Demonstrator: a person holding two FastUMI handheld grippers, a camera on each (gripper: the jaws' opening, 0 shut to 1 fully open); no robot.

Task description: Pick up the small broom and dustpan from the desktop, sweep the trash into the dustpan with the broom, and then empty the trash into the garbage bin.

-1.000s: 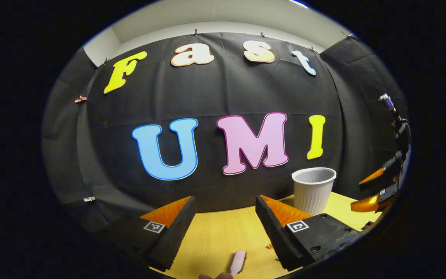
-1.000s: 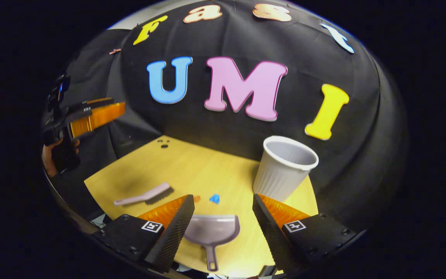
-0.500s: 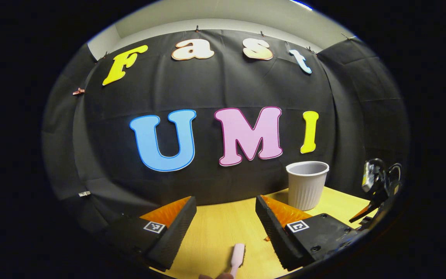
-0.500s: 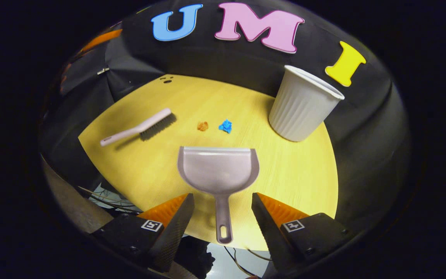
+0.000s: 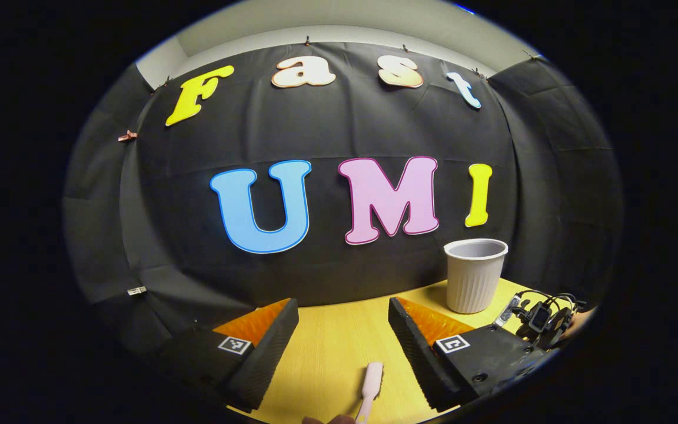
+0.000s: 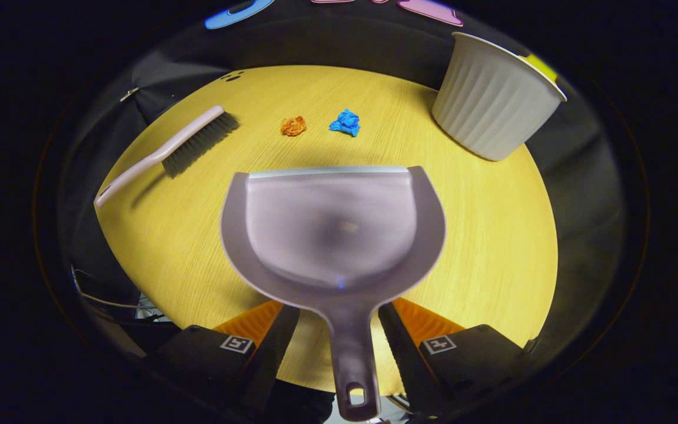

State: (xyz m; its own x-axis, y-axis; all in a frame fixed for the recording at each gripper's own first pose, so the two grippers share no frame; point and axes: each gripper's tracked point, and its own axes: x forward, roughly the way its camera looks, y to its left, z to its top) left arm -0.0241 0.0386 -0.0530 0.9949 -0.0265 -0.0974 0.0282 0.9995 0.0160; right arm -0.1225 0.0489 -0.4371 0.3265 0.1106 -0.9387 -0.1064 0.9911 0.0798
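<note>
Right gripper view: right gripper (image 6: 339, 321) spread, straddling dustpan (image 6: 333, 229) handle; left gripper (image 5: 343, 318) spread above broom (image 5: 371, 380).

left gripper view low, level, facing the wall, right gripper view close above desktop (image 6: 480, 247), both share bin (image 5: 474, 274)

dustpan (image 6: 332, 232): grey, flat on desktop, handle nearest, mouth facing far | broom (image 6: 162, 154): pale handle, dark bristles, lying far left | trash: orange scrap (image 6: 293, 125), blue scrap (image 6: 345, 122) beyond the dustpan's mouth | garbage bin (image 6: 495, 109): white, ribbed, upright, far right
</note>
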